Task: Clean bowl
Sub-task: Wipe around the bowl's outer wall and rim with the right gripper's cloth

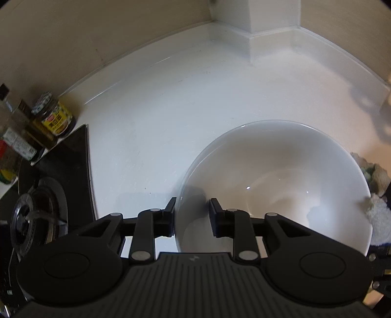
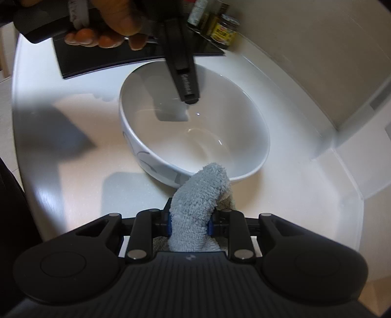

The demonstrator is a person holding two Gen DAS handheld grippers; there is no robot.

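Observation:
A white bowl (image 1: 281,176) stands on the white counter (image 1: 158,110). My left gripper (image 1: 191,212) straddles the bowl's near rim, one finger outside and one inside, with the jaws standing apart. In the right wrist view the bowl (image 2: 195,129) lies ahead, with the left gripper's finger (image 2: 185,80) reaching down into it. My right gripper (image 2: 190,222) is shut on a folded pale blue-grey cloth (image 2: 198,200), held just short of the bowl's near rim. The cloth also shows at the right edge of the left wrist view (image 1: 377,212).
A black gas stove (image 1: 48,195) lies to the left of the bowl. Jars and bottles (image 1: 52,117) stand behind it along the beige wall. A white column (image 1: 273,22) rises at the back corner of the counter.

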